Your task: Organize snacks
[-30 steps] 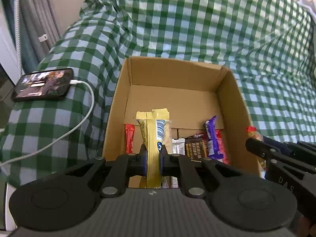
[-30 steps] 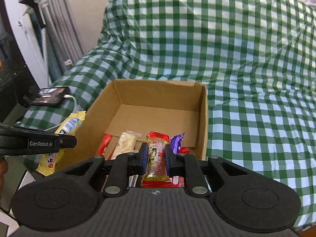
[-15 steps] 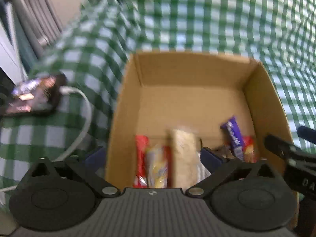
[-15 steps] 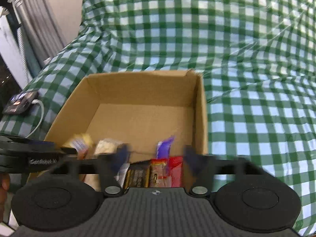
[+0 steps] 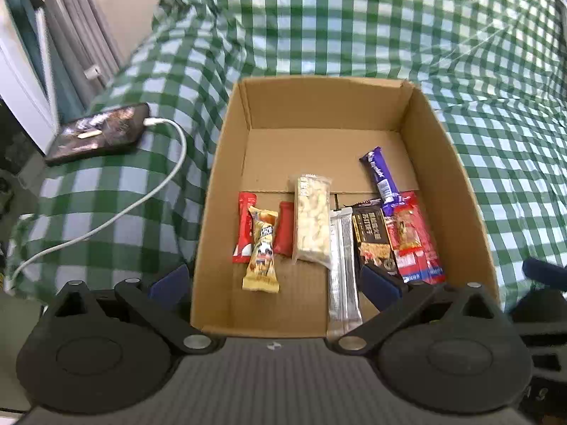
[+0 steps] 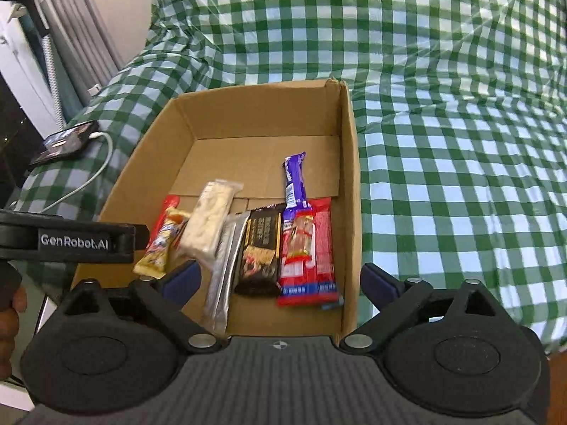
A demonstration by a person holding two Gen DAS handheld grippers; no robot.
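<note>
An open cardboard box (image 5: 219,177) (image 6: 349,177) sits on the checked cloth with several snack packets in its near half. My left gripper (image 5: 274,283) stands wide open over the near rim; the yellow packet (image 5: 261,251) (image 6: 159,248) lies loose on the box floor below it. My right gripper (image 6: 281,279) has its jaws opening, and nothing is pinched between them. The small red-and-clear candy (image 6: 299,235) (image 5: 407,230) rests on a red packet (image 6: 319,258). Beside these lie a pale nut bar (image 5: 312,223), a silver packet (image 5: 342,269), a black bar (image 5: 374,237) and a purple bar (image 5: 379,177).
A phone (image 5: 99,132) with a white cable (image 5: 141,202) lies left of the box on the green checked cloth (image 5: 354,17). Curtains and a white frame stand at far left. The left gripper's arm (image 6: 71,241) and a hand (image 6: 10,318) show at the left edge.
Both grippers went from shut to open. The left let go of the yellow packet and the right let go of the red-and-clear candy; both snacks now lie in the box.
</note>
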